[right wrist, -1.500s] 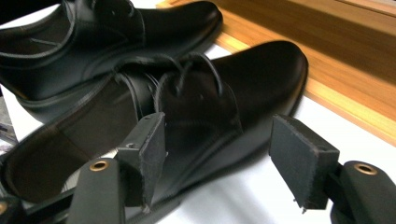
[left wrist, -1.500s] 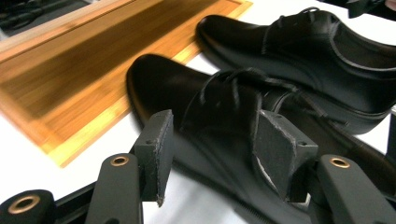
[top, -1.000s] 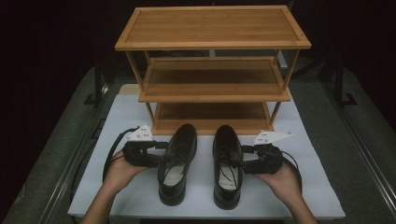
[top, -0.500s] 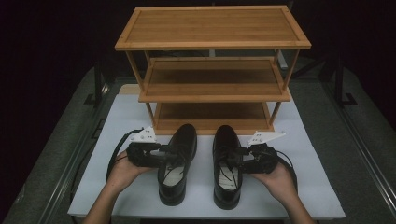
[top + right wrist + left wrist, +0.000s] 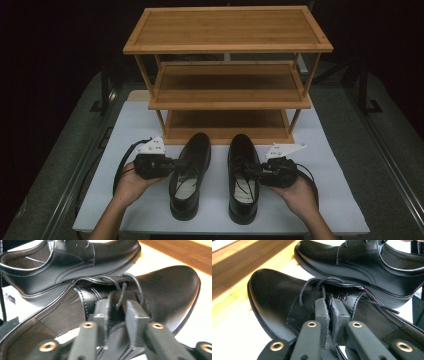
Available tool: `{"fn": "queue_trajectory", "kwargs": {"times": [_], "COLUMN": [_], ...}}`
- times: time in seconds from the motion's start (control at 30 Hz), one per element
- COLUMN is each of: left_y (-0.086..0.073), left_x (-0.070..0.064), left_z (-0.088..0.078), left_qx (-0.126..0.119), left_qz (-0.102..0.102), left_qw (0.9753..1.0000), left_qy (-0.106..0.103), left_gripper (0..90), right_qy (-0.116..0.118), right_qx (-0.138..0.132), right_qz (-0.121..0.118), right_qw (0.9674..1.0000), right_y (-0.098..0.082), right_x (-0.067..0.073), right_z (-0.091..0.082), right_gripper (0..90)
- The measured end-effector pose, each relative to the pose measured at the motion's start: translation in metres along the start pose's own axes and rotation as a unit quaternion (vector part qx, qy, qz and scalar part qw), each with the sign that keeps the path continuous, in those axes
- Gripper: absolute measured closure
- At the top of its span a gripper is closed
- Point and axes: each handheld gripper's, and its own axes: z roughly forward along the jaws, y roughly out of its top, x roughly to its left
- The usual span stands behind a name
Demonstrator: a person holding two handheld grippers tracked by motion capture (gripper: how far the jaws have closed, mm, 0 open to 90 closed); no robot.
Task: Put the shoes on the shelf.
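The left gripper (image 5: 176,163) had just closed its jaws onto the outer side of the left shoe (image 5: 189,175) at seven o'clock on the white mat (image 5: 125,130). The right gripper (image 5: 252,172) had likewise clamped the right shoe (image 5: 243,176) at five o'clock. Beyond, at twelve, stood the wooden rack (image 5: 227,75).

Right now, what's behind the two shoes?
Behind the black shoes stands a three-tier wooden rack, every shelf bare where visible. Upper tiers shade the bottom shelf's back; that part is hidden.
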Motion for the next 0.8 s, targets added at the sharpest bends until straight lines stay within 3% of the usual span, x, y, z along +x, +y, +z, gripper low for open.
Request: {"fn": "queue_trajectory", "kwargs": {"times": [0.07, 0.13, 0.3, 0.53, 0.8], "left_y": [0.0, -0.001, -0.001, 0.001, 0.01], "left_x": [0.001, 0.001, 0.0, -0.002, -0.002], "left_z": [0.0, 0.0, -0.001, -0.002, -0.004], "left_qx": [-0.002, -0.008, -0.012, -0.016, -0.035], "left_qz": [-0.009, -0.015, -0.017, -0.018, -0.019], "left_qw": [1.0, 0.9998, 0.9998, 0.9995, 0.9987], "left_qy": [-0.002, -0.002, 0.003, 0.02, 0.033], "left_gripper": [87.0, 87.1, 87.1, 87.5, 87.8], "right_qy": [-0.008, -0.021, -0.023, -0.046, -0.053], "right_qx": [0.002, 0.003, -0.008, -0.018, -0.023], "right_qz": [-0.01, -0.019, -0.007, -0.013, -0.011], "right_qw": [0.9999, 0.9996, 0.9997, 0.9987, 0.9983], "right_y": [0.0, 0.0, -0.002, -0.001, 0.003], "right_x": [0.002, 0.003, 0.0, 0.0, -0.005], "right_z": [-0.001, -0.002, -0.004, -0.008, -0.017], "right_gripper": [83.3, 85.7, 86.3, 86.7, 86.9]}}
